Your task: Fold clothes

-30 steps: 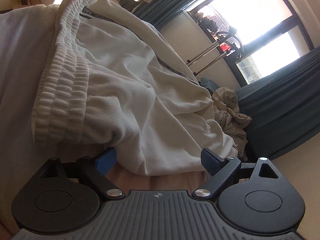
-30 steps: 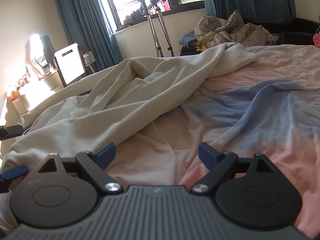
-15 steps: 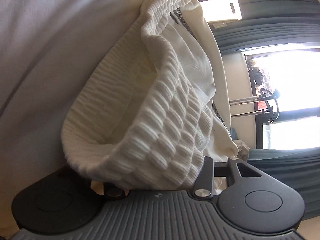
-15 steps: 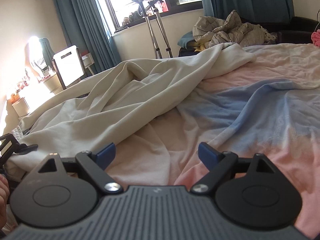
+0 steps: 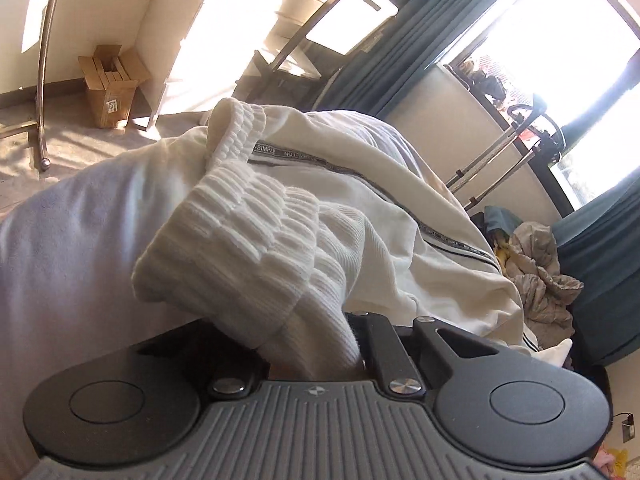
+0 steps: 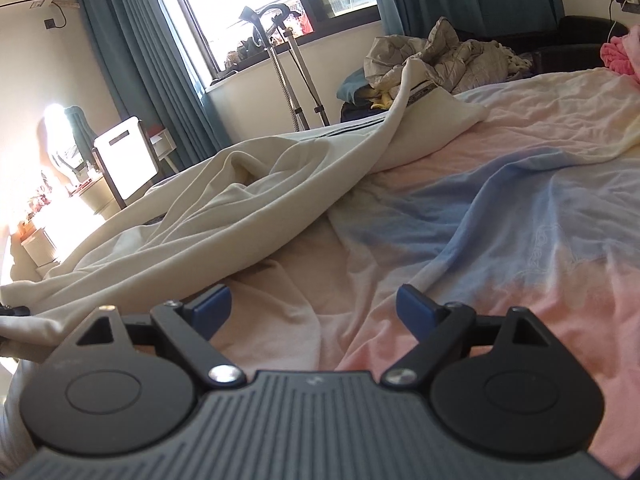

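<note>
The left gripper (image 5: pixel 320 344) is clamped on the ribbed waistband (image 5: pixel 248 248) of the cream trousers (image 6: pixel 224 216), which trail away ahead of it across the bed (image 6: pixel 500 240). The right gripper (image 6: pixel 314 310) hovers wide apart, holding nothing, with the cloth's edge just to its left. To fold cleanly, I'd keep the left pinch firm and have the right take the waistband's free side level with it.

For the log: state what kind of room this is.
Most likely a bedroom: a bed with a pink-and-blue sheet, teal curtains beside a window, and a heap of laundry behind.
</note>
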Tool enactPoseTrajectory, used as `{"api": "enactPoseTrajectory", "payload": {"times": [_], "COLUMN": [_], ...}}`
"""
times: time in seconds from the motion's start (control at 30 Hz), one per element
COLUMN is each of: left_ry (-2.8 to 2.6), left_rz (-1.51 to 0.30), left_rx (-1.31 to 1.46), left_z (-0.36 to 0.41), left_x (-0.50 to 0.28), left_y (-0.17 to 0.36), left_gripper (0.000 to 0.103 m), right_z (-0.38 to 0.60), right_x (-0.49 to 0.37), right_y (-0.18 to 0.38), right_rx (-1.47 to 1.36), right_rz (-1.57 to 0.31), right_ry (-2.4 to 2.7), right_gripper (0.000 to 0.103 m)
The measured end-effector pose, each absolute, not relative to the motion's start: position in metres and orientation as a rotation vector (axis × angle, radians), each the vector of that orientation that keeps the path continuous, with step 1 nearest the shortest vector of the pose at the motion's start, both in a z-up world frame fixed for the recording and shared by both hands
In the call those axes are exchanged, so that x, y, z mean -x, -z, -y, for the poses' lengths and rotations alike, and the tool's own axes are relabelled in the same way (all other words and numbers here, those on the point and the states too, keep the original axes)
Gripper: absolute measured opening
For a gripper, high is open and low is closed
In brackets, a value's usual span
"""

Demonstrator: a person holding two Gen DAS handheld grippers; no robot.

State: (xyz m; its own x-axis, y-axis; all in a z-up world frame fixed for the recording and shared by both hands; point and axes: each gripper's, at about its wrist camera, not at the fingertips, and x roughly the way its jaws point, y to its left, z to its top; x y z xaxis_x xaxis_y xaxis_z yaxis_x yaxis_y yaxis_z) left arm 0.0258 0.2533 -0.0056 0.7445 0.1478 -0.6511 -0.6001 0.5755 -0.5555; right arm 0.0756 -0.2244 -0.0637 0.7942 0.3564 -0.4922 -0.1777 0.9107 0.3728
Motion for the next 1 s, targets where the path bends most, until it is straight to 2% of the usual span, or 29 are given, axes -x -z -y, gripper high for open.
{"api": "enactPoseTrajectory", "payload": {"times": [0.1,0.13,0.2,0.23,0.27,0.33,0.47,0.63,0.8,1.0], "left_ry": [-0.479,-0.484,-0.485,-0.483,-0.479,-0.453,-0.4,-0.208,-0.063,0.056], "left_rz": [-0.633,-0.641,-0.665,-0.677,-0.686,-0.676,-0.653,-0.604,-0.544,-0.501], "left_rx": [0.859,0.854,0.805,0.779,0.751,0.681,0.541,0.314,0.151,0.031], "left_z": [-0.25,-0.248,-0.239,-0.234,-0.228,-0.207,-0.166,-0.096,-0.039,0.023], "left_x": [-0.016,-0.011,-0.005,-0.002,0.002,0.015,0.04,0.062,0.028,-0.081], "left_y": [0.013,0.014,0.011,0.01,0.008,0.002,-0.012,-0.035,-0.042,-0.019], "left_gripper": [0.014,0.019,0.038,0.058,0.07,0.075,0.084,0.085,0.089,0.089], "right_z": [0.225,0.225,0.228,0.229,0.231,0.234,0.24,0.259,0.287,0.31], "right_x": [-0.076,-0.075,-0.073,-0.072,-0.071,-0.07,-0.064,-0.054,-0.051,-0.053], "right_y": [0.063,0.062,0.06,0.058,0.056,0.052,0.042,0.023,0.004,0.0], "right_rx": [-0.311,-0.309,-0.309,-0.311,-0.313,-0.315,-0.306,-0.329,-0.339,-0.312], "right_rz": [-0.584,-0.581,-0.573,-0.567,-0.56,-0.545,-0.514,-0.437,-0.386,-0.398], "right_ry": [-0.287,-0.284,-0.278,-0.273,-0.269,-0.26,-0.247,-0.22,-0.177,-0.164], "right_gripper": [0.09,0.09,0.09,0.09,0.09,0.09,0.09,0.09,0.09,0.09]}}
